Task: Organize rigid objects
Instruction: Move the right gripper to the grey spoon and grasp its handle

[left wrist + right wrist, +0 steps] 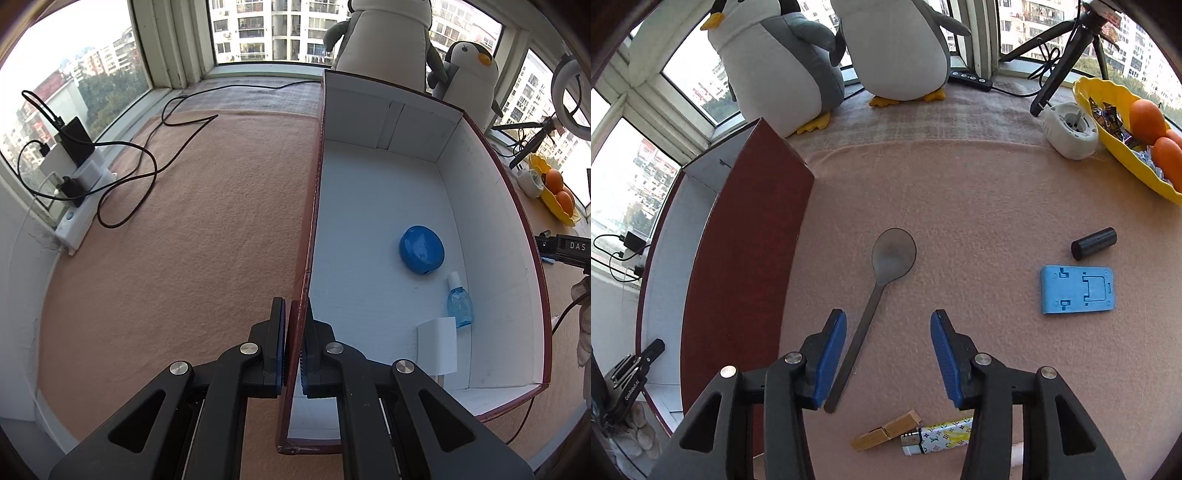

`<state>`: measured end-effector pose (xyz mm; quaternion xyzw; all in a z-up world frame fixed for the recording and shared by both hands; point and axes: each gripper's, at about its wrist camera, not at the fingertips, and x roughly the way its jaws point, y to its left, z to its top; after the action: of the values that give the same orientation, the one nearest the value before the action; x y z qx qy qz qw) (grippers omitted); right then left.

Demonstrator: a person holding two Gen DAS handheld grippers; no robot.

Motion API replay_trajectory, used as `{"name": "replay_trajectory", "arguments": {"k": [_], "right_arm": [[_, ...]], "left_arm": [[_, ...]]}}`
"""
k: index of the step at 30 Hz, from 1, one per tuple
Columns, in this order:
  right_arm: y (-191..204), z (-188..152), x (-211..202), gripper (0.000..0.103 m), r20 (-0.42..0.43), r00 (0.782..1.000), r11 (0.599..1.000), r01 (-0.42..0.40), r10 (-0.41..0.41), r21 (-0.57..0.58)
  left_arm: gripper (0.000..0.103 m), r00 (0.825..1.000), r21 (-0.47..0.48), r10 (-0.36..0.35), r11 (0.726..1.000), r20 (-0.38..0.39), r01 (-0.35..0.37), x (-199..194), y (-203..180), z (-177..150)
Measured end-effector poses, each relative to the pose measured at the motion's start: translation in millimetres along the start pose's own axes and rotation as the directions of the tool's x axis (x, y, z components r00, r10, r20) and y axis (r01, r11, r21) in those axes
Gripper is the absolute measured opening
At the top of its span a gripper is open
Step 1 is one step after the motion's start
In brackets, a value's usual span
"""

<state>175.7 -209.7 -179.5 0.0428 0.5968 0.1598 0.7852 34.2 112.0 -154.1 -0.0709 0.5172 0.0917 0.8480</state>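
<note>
My left gripper [293, 325] is shut on the left wall of a dark red box [314, 206] with a white inside. In the box lie a blue round case [422, 250], a small blue bottle [459, 301] and a white card [437, 345]. My right gripper [888, 339] is open above the pink cloth, its fingers straddling the handle of a grey spoon [882, 280]. A blue plastic stand [1076, 289], a black cylinder [1094, 243], a wooden clothespin [886, 430] and a patterned lighter [938, 437] lie on the cloth. The box [738, 258] stands to the left.
Two plush penguins [827, 62] stand at the back by the window. A yellow fruit bowl [1126, 136] with oranges, a white round device [1069, 129] and a tripod [1063, 55] are at the back right. A power strip with cables [81, 184] lies at the left.
</note>
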Motion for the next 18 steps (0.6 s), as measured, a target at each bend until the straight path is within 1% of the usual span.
{"name": "replay_trajectory", "arguments": {"k": [2, 3, 4, 7, 9, 13, 15, 17, 18], "right_arm": [[9.4, 2.8, 11.8, 0.035, -0.027, 1.000, 1.000, 0.006, -0.006, -0.005], [14.1, 4.2, 17.1, 0.034, -0.037, 0.999, 1.000, 0.014, -0.014, -0.010], [18.3, 5.3, 22.1, 0.034, -0.046, 0.999, 0.999, 0.027, -0.028, -0.017], [26.5, 7.3, 36.0, 0.027, -0.079, 0.994, 0.997, 0.068, -0.071, -0.033], [29.4, 8.8, 42.8, 0.026, -0.095, 0.991, 0.995, 0.089, -0.092, -0.039], [34.7, 10.8, 51.9, 0.021, -0.112, 0.984, 0.989, 0.132, -0.138, -0.062], [39.1, 11.2, 53.2, 0.018, -0.103, 0.980, 0.983, 0.158, -0.167, -0.090], [42.8, 10.9, 53.9, 0.012, -0.096, 0.977, 0.976, 0.180, -0.192, -0.122], [43.2, 10.9, 54.0, 0.011, -0.095, 0.977, 0.976, 0.178, -0.191, -0.129]], "left_arm": [[0.005, 1.000, 0.000, 0.000, 1.000, 0.000, 0.000, -0.1, 0.3, -0.2], [0.005, 1.000, 0.000, 0.000, 1.000, 0.000, 0.000, 0.0, -0.2, 0.0], [0.005, 1.000, -0.001, -0.001, 1.000, 0.000, 0.001, -0.2, 0.1, -0.2], [0.005, 1.000, -0.002, -0.001, 1.000, 0.000, 0.001, -0.1, -0.2, 0.0], [0.005, 1.000, -0.002, -0.001, 1.000, 0.000, 0.001, -0.1, -0.6, 0.1], [0.005, 1.000, -0.004, -0.003, 1.000, -0.001, 0.003, -0.2, -0.7, 0.1], [0.005, 1.000, -0.003, -0.002, 1.000, -0.001, 0.002, -0.2, -0.9, 0.2], [0.005, 1.000, -0.002, -0.002, 1.000, -0.002, 0.002, 0.3, -1.5, 0.0], [0.005, 1.000, -0.002, -0.002, 1.000, -0.004, 0.002, 0.5, -1.9, -0.2]]}}
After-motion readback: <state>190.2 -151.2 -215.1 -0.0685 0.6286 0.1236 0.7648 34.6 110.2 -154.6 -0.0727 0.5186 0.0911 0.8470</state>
